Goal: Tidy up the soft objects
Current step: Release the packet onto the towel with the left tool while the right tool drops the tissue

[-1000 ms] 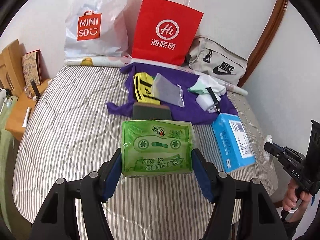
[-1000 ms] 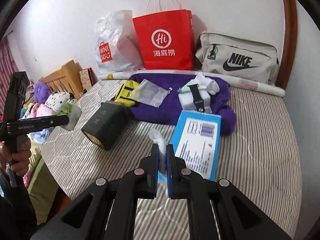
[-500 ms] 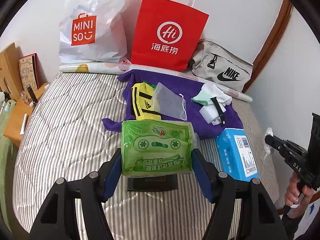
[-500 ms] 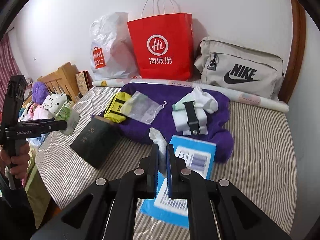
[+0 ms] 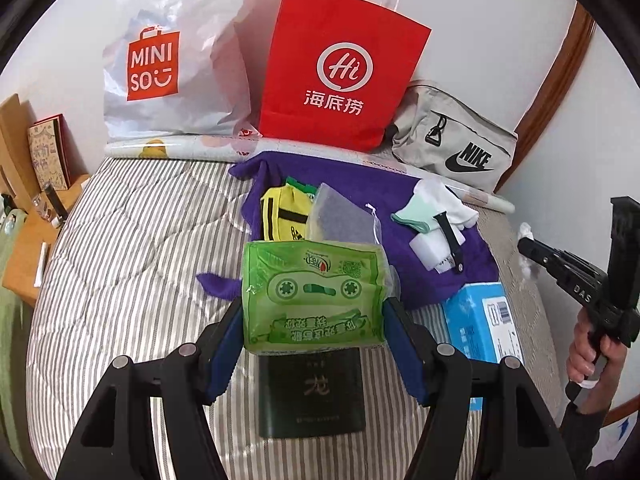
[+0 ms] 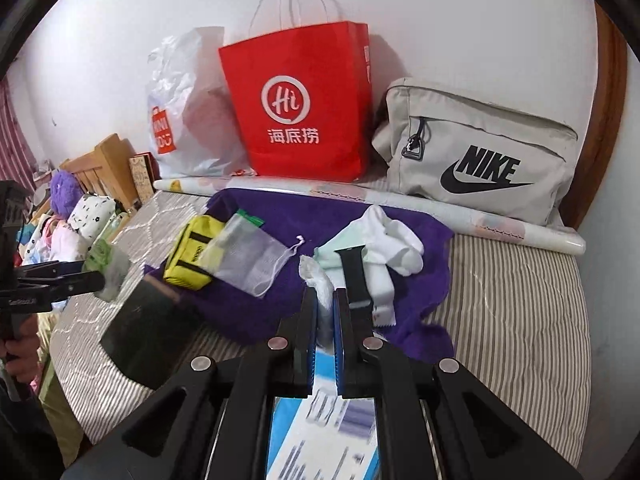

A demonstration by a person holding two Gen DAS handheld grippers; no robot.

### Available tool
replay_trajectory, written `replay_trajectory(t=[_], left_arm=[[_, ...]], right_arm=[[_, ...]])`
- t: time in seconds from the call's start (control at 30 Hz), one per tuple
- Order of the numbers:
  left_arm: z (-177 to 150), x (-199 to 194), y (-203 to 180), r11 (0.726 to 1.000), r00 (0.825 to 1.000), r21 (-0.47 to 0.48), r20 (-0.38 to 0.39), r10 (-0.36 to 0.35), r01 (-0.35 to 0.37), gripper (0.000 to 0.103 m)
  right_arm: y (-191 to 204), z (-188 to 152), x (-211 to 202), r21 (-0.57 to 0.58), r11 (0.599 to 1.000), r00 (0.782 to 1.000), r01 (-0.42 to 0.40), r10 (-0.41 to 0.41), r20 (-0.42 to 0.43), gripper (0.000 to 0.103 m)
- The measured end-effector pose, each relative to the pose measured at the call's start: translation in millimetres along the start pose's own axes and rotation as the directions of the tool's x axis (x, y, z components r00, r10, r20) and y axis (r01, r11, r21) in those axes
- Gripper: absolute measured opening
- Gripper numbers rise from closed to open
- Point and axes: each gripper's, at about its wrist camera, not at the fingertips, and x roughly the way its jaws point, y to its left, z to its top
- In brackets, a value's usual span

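Observation:
My left gripper is shut on a green tissue pack and holds it above the striped bed, over a dark box. My right gripper is shut on a crumpled white tissue above a blue box. A purple towel lies at the back with a yellow pouch, a mesh drawstring bag, white socks and a black strap on it. The right gripper also shows in the left wrist view, at the right.
A red paper bag, a white Miniso bag and a grey Nike bag stand against the wall behind a paper roll. A wooden side table is left of the bed. Soft toys lie far left.
Both grippers have moved forward over the bed toward the purple towel, still holding their loads. The dark box and blue box now lie under the grippers.

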Motion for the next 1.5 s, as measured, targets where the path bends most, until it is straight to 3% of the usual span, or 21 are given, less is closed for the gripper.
replay_trajectory(t=[0.47,1.23,1.3,1.37,1.43,1.5], left_arm=[[37.5,52.0,-11.5,0.999,0.999,0.041,-0.046,-0.015,0.016,0.065],[73.3,136.3,-37.4,0.992,0.989,0.121,-0.137,0.049,-0.033,0.066],[74.6,137.7,-36.8,0.993,0.989,0.117,-0.137,0.05,-0.034,0.066],[76.0,137.4,-36.5,0.993,0.99,0.115,-0.135,0.043,-0.028,0.07],[76.3,134.0,-35.3,0.994,0.992,0.109,-0.12,0.041,-0.027,0.073],[76.5,129.2,-34.6,0.994,0.993,0.107,-0.104,0.049,-0.038,0.077]], right_arm=[[-19.7,12.1,64.7,0.004,0.999,0.994,0.034,-0.033,-0.106,0.007],[-30.7,12.1,114.6,-0.003,0.999,0.979,0.043,-0.043,-0.201,0.011],[-30.1,12.7,114.7,-0.005,0.999,0.979,0.036,-0.036,-0.201,0.018],[-29.7,13.1,114.1,-0.003,1.0,0.98,0.024,-0.024,-0.2,0.046],[-28.6,13.2,112.1,-0.009,1.0,0.982,0.025,-0.026,-0.188,0.061],[-26.1,13.4,107.4,-0.021,0.999,0.985,0.034,-0.037,-0.168,0.065]])
